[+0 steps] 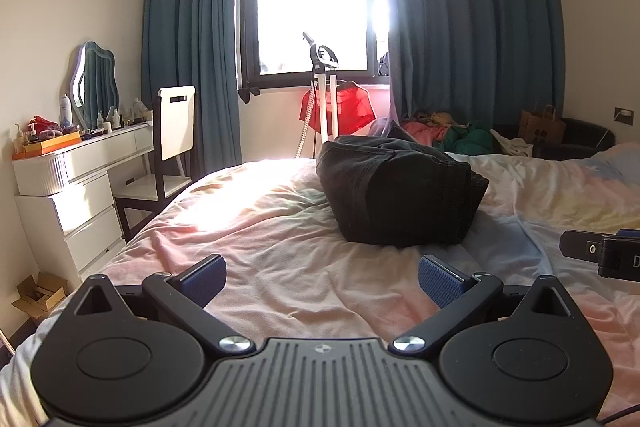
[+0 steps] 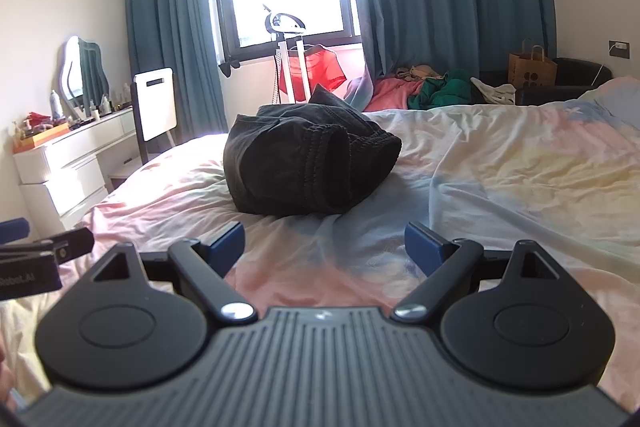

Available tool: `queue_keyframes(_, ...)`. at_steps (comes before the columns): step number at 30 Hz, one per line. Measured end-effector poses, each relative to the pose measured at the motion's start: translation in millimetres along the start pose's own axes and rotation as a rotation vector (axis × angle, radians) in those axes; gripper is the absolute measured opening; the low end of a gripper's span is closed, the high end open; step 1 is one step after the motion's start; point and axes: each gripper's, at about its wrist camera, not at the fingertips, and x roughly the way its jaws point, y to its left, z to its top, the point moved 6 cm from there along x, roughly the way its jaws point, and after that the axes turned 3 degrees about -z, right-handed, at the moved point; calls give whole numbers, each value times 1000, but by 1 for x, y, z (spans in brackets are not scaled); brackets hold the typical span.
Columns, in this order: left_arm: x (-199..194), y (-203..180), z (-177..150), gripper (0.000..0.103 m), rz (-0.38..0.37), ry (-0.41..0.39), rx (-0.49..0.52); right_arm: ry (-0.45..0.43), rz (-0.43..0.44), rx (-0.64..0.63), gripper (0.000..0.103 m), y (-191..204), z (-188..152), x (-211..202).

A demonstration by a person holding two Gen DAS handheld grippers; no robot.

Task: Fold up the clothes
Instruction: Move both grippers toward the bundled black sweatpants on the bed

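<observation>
A black garment [image 1: 396, 191] lies in a folded, bulky heap on the bed [image 1: 260, 227], ahead of both grippers; it also shows in the right wrist view [image 2: 304, 167]. My left gripper [image 1: 322, 277] is open and empty, low over the pastel sheet, short of the garment. My right gripper [image 2: 324, 247] is open and empty too, just in front of the garment. Part of the right gripper [image 1: 600, 251] shows at the right edge of the left wrist view, and part of the left gripper [image 2: 44, 251] at the left edge of the right wrist view.
A white dresser [image 1: 80, 187] with a mirror and bottles stands left of the bed, with a chair [image 1: 168, 147] beside it. A garment steamer [image 1: 324, 95] with a red top stands by the window. Several clothes [image 2: 432, 87] and a paper bag [image 2: 532, 67] lie beyond the bed.
</observation>
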Motion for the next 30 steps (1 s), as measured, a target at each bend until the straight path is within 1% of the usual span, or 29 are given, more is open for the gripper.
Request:
queue_keyframes(8, -1, 1, -1, 103, -3, 24, -14, 11, 5, 3, 89, 4, -1, 6)
queue_keyframes(12, -1, 2, -2, 103, -4, 37, -21, -6, -5, -20, 89, 4, -2, 0)
queue_keyframes(19, 0, 6, -5, 103, 3, 48, -51, -20, -13, -11, 89, -1, 0, 0)
queue_keyframes(23, 6, 7, -7, 103, -6, 74, -63, -19, -14, -9, 89, -1, 0, 1)
queue_keyframes(27, 8, 7, -10, 103, 6, 69, -55, -18, -12, -7, 89, -1, 0, 0)
queue_keyframes(30, 9, 7, -10, 103, 5, 64, -49, -33, -16, -3, 89, -2, 3, -2)
